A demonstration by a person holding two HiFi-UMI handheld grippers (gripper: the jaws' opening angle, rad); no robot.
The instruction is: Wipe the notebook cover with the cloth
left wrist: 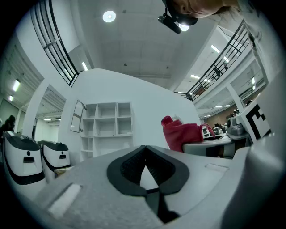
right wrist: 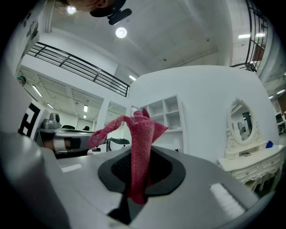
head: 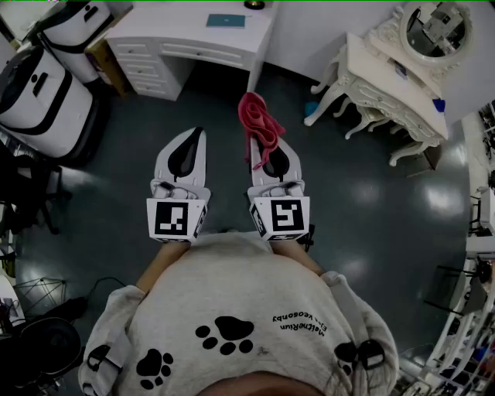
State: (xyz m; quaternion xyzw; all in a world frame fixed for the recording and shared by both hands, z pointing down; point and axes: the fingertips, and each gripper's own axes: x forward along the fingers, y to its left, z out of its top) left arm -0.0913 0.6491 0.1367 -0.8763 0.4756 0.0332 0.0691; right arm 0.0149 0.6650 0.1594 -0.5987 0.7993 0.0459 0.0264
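Observation:
My right gripper (head: 272, 157) is shut on a red cloth (head: 258, 121), which sticks out past the tips and droops over them. In the right gripper view the cloth (right wrist: 142, 134) stands pinched between the dark pads of that gripper (right wrist: 140, 154). The left gripper (head: 197, 135) is held level beside it; its jaws meet at the tips and hold nothing. From the left gripper (left wrist: 144, 151) view the cloth (left wrist: 181, 134) shows off to the right. A teal notebook (head: 225, 21) lies flat on the white desk (head: 182, 35), far ahead of both grippers.
A white ornate dressing table (head: 390, 77) with an oval mirror (head: 437, 27) stands at the right. Two white-and-black cases (head: 39, 89) sit at the left next to the desk's drawers (head: 143, 69). Dark floor (head: 363, 201) lies below the grippers.

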